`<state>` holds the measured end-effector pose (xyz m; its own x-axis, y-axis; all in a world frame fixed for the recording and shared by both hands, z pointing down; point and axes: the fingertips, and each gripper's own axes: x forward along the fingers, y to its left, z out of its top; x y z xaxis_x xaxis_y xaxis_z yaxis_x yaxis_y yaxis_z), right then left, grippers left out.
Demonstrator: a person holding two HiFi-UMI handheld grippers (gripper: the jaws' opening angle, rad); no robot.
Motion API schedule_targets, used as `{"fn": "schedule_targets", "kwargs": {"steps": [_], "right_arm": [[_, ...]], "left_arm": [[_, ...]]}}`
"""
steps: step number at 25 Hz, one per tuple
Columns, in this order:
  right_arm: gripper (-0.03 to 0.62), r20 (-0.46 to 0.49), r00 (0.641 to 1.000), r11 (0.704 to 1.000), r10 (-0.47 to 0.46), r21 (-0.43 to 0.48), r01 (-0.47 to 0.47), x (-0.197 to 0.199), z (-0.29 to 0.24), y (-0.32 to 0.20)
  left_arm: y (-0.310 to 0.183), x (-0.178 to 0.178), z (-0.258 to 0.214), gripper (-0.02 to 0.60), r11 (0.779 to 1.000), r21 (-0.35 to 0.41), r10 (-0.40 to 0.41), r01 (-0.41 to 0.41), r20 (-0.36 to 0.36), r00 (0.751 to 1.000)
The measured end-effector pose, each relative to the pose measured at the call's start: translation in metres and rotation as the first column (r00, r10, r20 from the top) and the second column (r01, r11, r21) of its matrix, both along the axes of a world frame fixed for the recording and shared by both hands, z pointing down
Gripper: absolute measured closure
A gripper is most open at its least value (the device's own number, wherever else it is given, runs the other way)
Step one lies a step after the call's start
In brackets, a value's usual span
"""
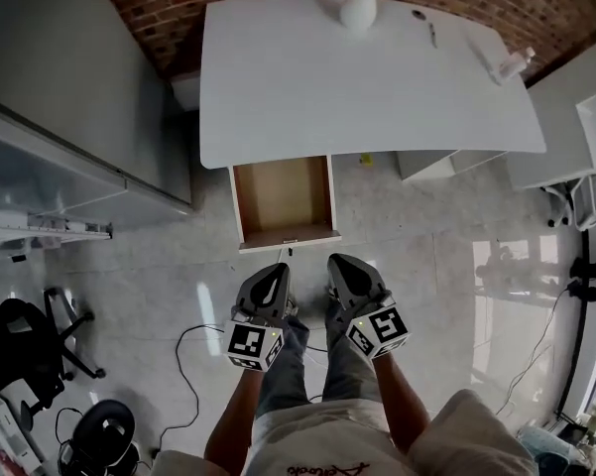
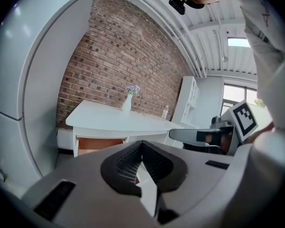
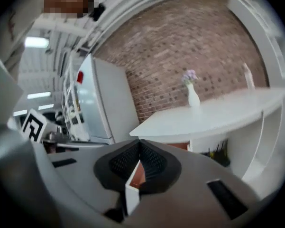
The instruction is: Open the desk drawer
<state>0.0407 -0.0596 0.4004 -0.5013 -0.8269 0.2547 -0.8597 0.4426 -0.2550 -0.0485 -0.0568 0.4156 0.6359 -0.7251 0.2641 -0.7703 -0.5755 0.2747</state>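
The bench (image 1: 377, 87) looked smooth, matt and white. The drawer (image 1: 283, 194) showed plain brown wood inside. The wall (image 1: 178, 18) behind was rough red brick. The floor (image 1: 446, 266) was polished and glossy, mirroring window light. The left hand-held gripper (image 2: 142, 143) and right hand-held gripper (image 3: 139, 142) had matt grey plastic shells and ribbed black pads (image 2: 126, 162).

White vase with flowers (image 1: 360, 6) far centre, clear bottle (image 1: 511, 65) far right, dark pen (image 1: 432, 35) between them, brick wall (image 1: 159, 8) behind, black office chair (image 1: 20, 350) near left.
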Motion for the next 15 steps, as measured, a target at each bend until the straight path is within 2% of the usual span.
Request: {"fn": "schedule_targets", "kwargs": {"steps": [2,4,6,9,15], "right_arm": [[0.577,-0.162,0.987,0.996,-0.025,0.086,0.039,-0.008,-0.030,0.007],[0.577,-0.229,0.973,0.987,-0.020,0.149,0.055,-0.015,-0.059,0.016],[0.577,-0.258,0.966,0.980,-0.016,0.188,0.067,-0.021,-0.085,0.024],[0.576,-0.296,0.955,0.976,-0.030,0.198,0.092,-0.026,-0.106,0.040],[0.577,-0.252,0.966,0.981,-0.063,0.161,0.106,-0.008,-0.122,0.079]], "left_arm": [[0.006,0.004,-0.020,0.569,1.000,0.020,0.024,-0.024,0.002,1.000],[0.017,0.005,-0.039,0.569,0.998,0.044,0.055,-0.056,0.017,0.998],[0.028,0.005,-0.054,0.569,0.994,0.057,0.086,-0.088,0.040,0.995],[0.047,0.003,-0.073,0.569,0.992,0.061,0.111,-0.115,0.060,0.992],[0.078,0.011,-0.108,0.569,0.997,0.072,0.039,-0.041,0.036,0.999]]}}
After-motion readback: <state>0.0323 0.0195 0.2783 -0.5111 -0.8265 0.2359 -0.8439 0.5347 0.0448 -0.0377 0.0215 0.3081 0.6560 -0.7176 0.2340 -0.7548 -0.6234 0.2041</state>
